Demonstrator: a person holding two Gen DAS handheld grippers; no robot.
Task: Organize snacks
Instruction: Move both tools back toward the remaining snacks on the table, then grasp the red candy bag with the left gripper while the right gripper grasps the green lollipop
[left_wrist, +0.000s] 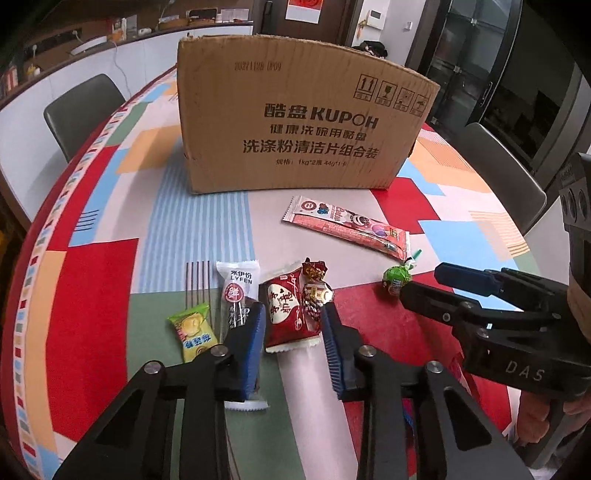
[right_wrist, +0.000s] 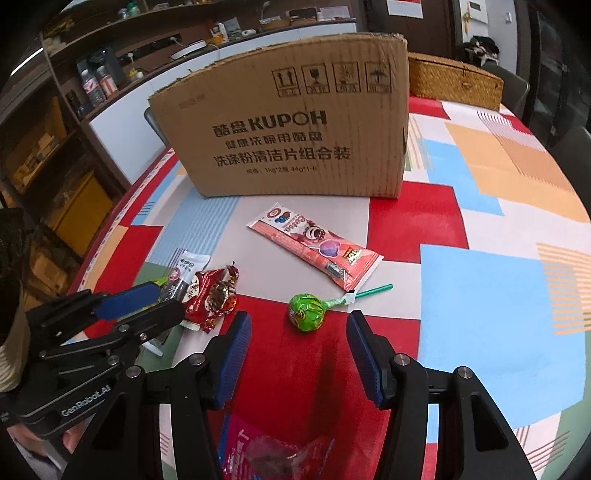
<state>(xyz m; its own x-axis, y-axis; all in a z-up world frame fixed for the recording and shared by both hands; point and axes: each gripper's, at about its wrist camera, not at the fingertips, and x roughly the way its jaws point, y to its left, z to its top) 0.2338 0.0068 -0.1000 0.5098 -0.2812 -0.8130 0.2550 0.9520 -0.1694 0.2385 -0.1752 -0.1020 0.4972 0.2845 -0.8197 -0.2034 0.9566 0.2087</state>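
While straddling red packet (left_wrist: 286, 314), left gripper (left_wrist: 293, 325) half-closed, unclamped, for pickup; right gripper (right_wrist: 299, 332) apart, lollipop (right_wrist: 306, 314) at twelve o'clock.

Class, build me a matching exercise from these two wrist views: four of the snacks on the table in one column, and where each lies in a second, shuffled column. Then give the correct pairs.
Things
1. green lollipop
2. long pink packet
3. red packet
4. yellow-green packet

Places
A. leftmost of the snack row
B. nearest the cardboard box
C. between the left gripper fingers
D. just ahead of the open right gripper

Pairs: 1-D, 2-B, 3-C, 4-A
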